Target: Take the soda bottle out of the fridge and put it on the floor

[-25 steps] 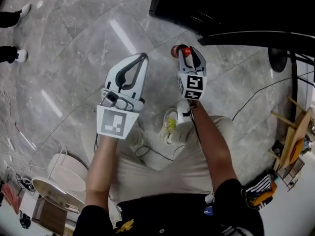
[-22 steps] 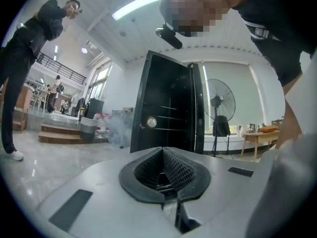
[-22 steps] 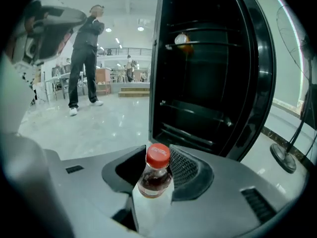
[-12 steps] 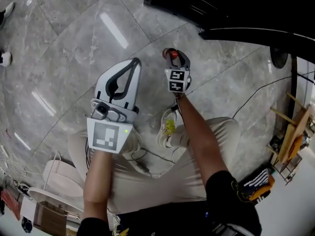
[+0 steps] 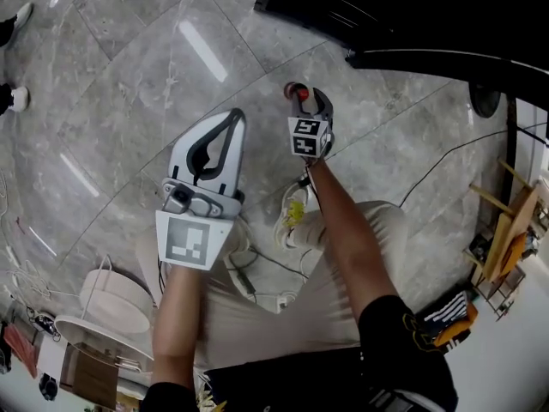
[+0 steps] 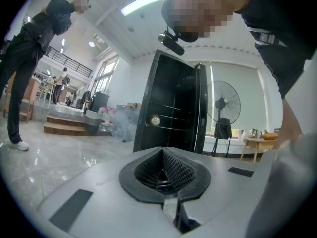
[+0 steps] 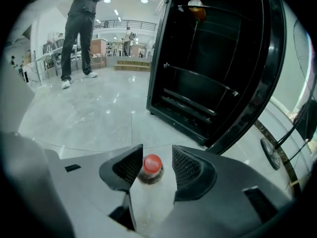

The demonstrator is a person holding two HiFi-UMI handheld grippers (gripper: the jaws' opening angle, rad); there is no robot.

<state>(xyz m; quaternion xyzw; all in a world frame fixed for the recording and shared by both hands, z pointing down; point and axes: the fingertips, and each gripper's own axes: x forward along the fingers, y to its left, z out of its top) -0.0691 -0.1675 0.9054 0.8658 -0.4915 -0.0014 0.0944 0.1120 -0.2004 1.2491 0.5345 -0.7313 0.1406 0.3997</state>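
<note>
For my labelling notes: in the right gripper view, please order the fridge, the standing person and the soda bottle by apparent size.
Largest: fridge.
Then: standing person, far off.
Smallest: soda bottle, though it is near the camera; only its red-capped top shows.

The soda bottle (image 7: pixel 151 166) stands upright on the floor (image 7: pixel 94 115), seen from above as a round red cap over a dark neck. The floor is glossy grey marble tile. Just beyond the bottle, the black fridge (image 7: pixel 213 73) stands with its door swung wide open and its dark wire shelves showing.
</note>
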